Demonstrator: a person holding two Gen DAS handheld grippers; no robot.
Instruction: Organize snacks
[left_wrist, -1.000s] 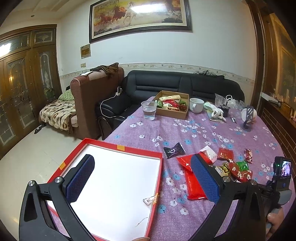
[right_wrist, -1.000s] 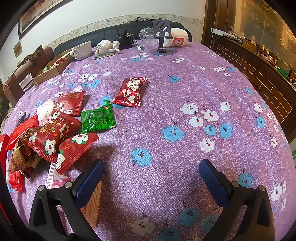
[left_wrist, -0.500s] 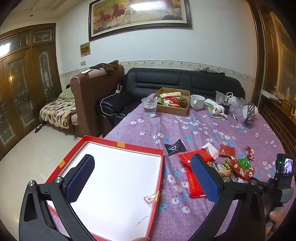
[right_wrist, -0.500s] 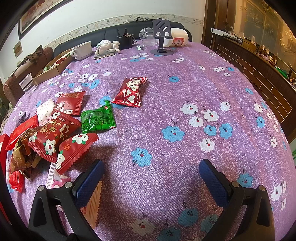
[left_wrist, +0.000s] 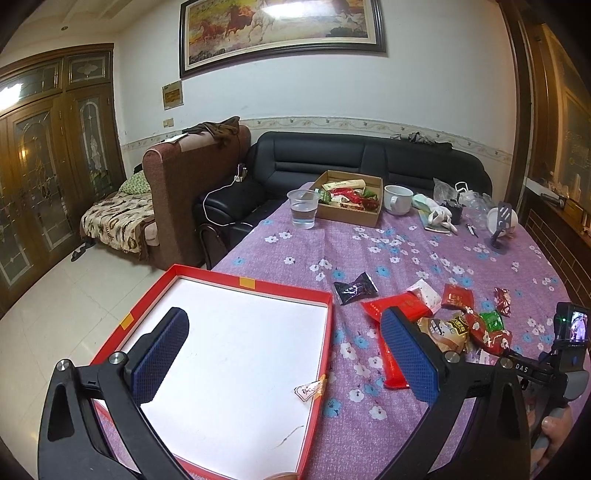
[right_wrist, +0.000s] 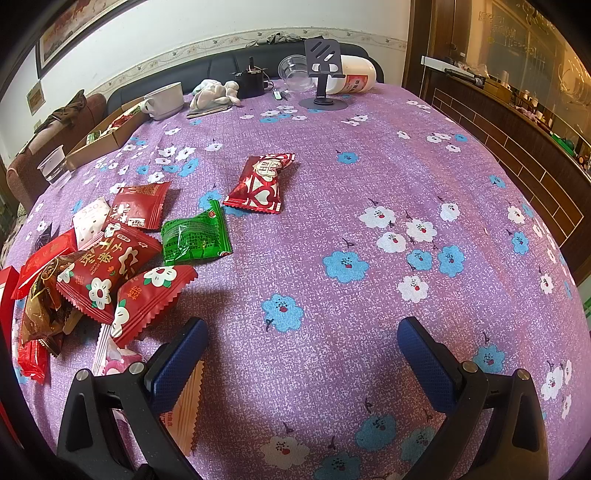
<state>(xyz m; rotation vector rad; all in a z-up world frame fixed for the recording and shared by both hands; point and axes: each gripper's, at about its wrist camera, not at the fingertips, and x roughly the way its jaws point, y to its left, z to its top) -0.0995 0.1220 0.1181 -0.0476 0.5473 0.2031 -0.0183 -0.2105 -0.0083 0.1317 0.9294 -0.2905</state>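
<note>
Red-rimmed tray (left_wrist: 258, 286) sits bare at the surface's left edge, likely the destination. Left gripper (left_wrist: 284, 354) and right gripper (right_wrist: 301, 362) both hang spread wide, holding nothing; snack packets (right_wrist: 110, 266) lie heaped beside the tray, none sorted yet.

Wide bare stretch of purple flowered tablecloth (right_wrist: 369, 192) ahead of and to the right of the right gripper (right_wrist: 301, 354), nothing blocking. Left side crowded: pile of red snack packets (right_wrist: 107, 273), green foil packet (right_wrist: 195, 234), orange zigzag-edged wrapper (right_wrist: 184, 410) just beside the left finger. Shallow red-rimmed white box (left_wrist: 236, 354) interior open; red raised rim on all sides.
</note>
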